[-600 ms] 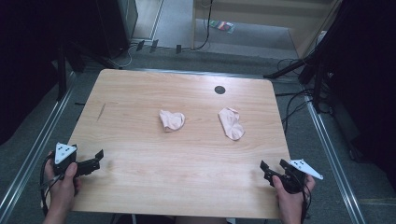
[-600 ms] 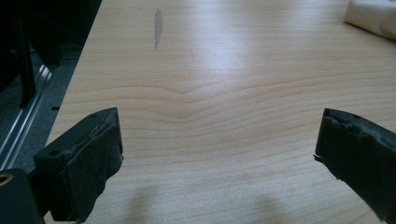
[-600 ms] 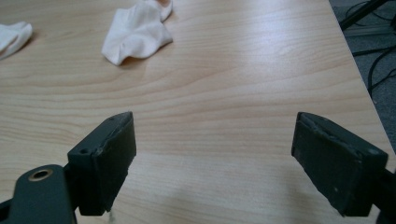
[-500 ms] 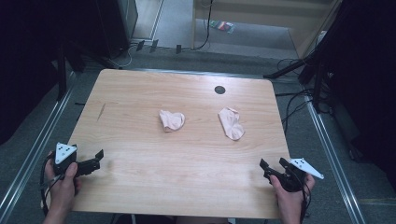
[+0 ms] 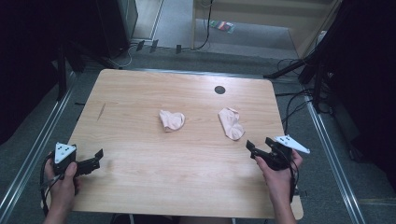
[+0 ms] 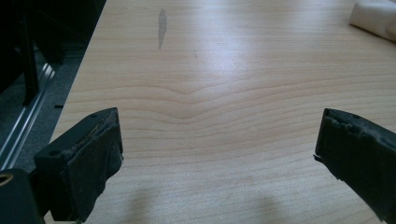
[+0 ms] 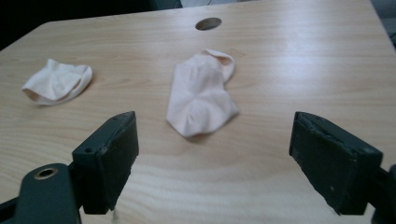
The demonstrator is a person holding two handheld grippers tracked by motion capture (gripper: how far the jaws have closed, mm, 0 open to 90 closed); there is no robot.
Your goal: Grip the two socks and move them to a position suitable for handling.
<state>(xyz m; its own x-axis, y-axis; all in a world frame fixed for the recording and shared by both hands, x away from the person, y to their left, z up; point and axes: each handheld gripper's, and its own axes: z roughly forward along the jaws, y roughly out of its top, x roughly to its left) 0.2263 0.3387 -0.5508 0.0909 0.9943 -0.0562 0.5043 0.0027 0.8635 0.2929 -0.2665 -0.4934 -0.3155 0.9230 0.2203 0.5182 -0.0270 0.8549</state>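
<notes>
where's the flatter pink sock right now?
In the high view the flatter sock lies right of the table's middle, just below the dark round hole and ahead of the open right gripper; the crumpled sock lies apart at its left.

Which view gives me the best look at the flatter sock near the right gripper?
The right gripper view: the flatter sock lies close ahead, between open jaws, untouched. The high view shows it small, beyond the right gripper.

worktop (image 5: 140, 182): light wood, round hole (image 5: 219, 89) near far edge | floor (image 5: 168, 56): grey, cables (image 5: 299, 100) trailing | sides: metal rails (image 5: 28, 161) | surroundings: dark | far: pale wooden furniture (image 5: 261, 23)
</notes>
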